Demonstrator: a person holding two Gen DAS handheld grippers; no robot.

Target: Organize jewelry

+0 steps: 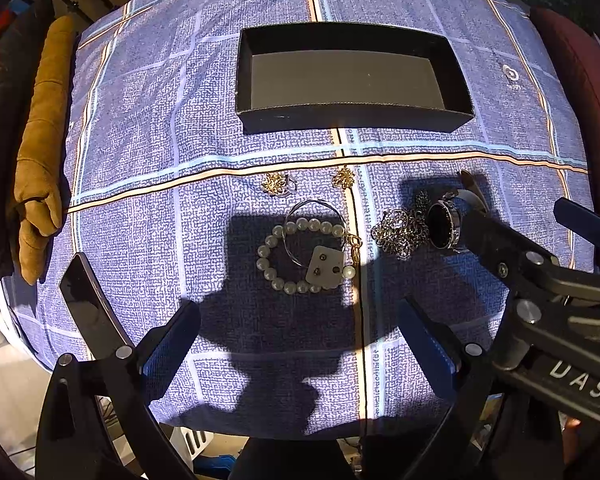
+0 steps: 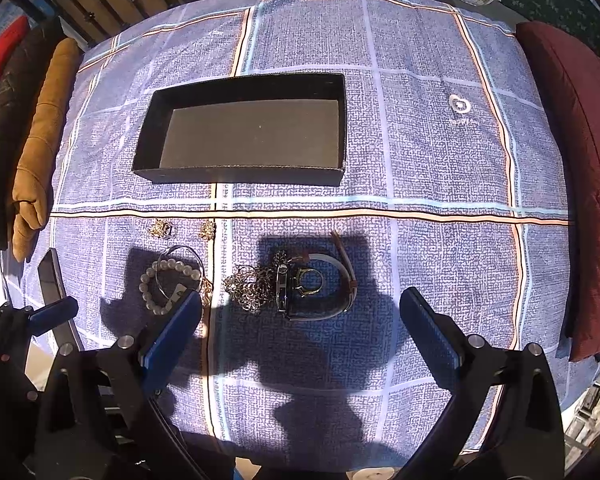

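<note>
left gripper (image 1: pixel 300 336): jaws spread wide, nothing between them, both fingers pointing forward and held off the surface.
left gripper fingers (image 1: pixel 168 344): blue pads face each other across a broad gap.
right gripper (image 2: pixel 300 332): jaws spread wide as well, empty, fingers pointing forward.
right gripper fingers (image 2: pixel 430 340): blue pads turned inward, well apart.
relative pose: the right gripper sits just to the right of the left one; its black linkage and one blue finger show at the right edge of the left wrist view.
</note>
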